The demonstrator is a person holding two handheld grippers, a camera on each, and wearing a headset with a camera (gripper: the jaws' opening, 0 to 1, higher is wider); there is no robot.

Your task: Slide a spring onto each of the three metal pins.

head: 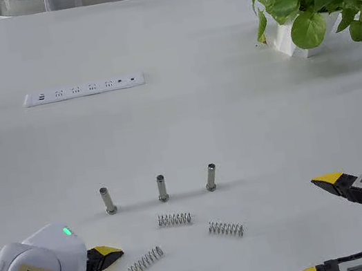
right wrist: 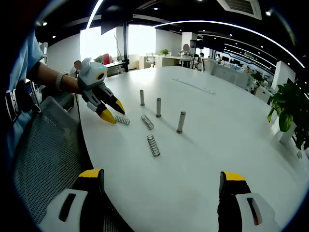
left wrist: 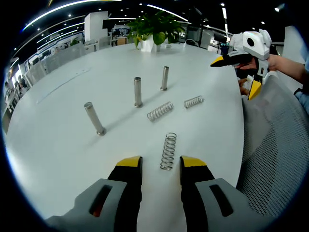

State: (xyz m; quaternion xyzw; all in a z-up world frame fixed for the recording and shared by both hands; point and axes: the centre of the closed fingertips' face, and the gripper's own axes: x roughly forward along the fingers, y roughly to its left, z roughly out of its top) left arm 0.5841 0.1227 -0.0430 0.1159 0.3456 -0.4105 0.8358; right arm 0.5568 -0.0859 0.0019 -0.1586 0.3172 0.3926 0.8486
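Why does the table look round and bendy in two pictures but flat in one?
Left gripper view: the fisheye lens curves the table at its edge and leans the pins outward. Right gripper view: same bulge, the table bows. Head view: lines look straight, light is soft and even, pins cast faint shadows.

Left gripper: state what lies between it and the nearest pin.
Bare table. In the left gripper view nothing sits between the left gripper and that pin; the closest spring lies ahead of the jaws, off that line.
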